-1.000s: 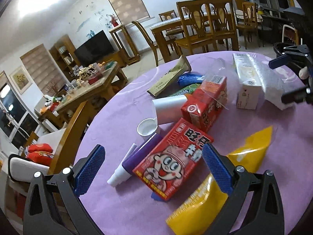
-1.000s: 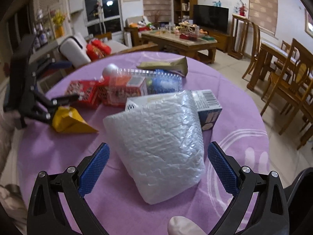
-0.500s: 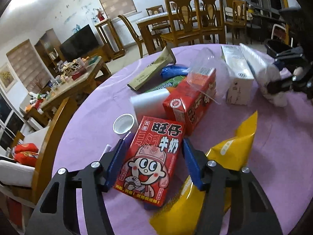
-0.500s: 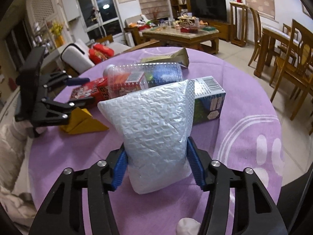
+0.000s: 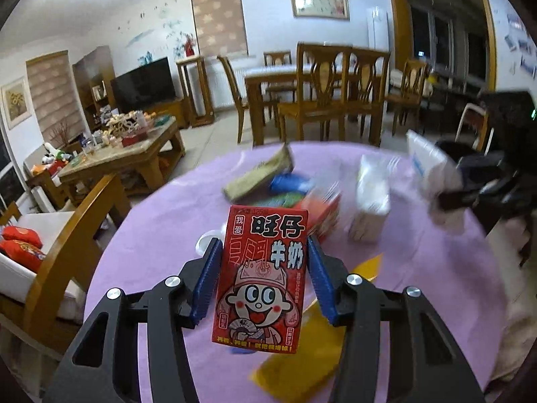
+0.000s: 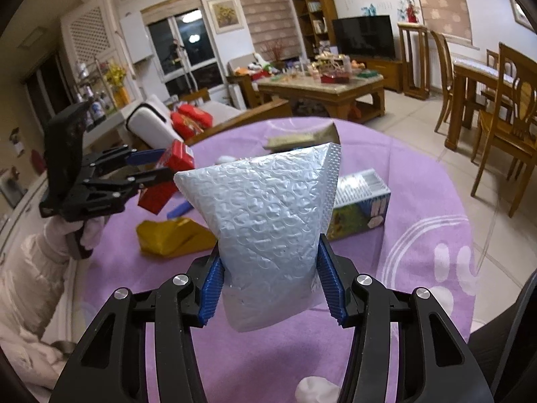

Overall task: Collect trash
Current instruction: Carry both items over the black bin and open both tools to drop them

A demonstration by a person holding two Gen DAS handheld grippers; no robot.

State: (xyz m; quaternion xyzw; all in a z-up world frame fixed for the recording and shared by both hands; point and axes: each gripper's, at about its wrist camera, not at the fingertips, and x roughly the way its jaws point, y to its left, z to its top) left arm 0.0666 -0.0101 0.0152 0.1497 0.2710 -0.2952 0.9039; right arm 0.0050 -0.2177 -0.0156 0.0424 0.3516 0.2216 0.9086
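Over the purple counter [image 5: 161,235], from the left wrist, the left tongs [image 5: 262,278] clamp a red carton [image 5: 263,278] by its long sides, lifted clear. It looks light and stiff, likely empty; its flat sides suit the pads. A second ago it lay flat between wide jaws.

From the right wrist, the right tongs [image 6: 268,285] pinch a bubble mailer [image 6: 268,221] low down, raised too. Soft, light, crushable; before, it lay ungripped.
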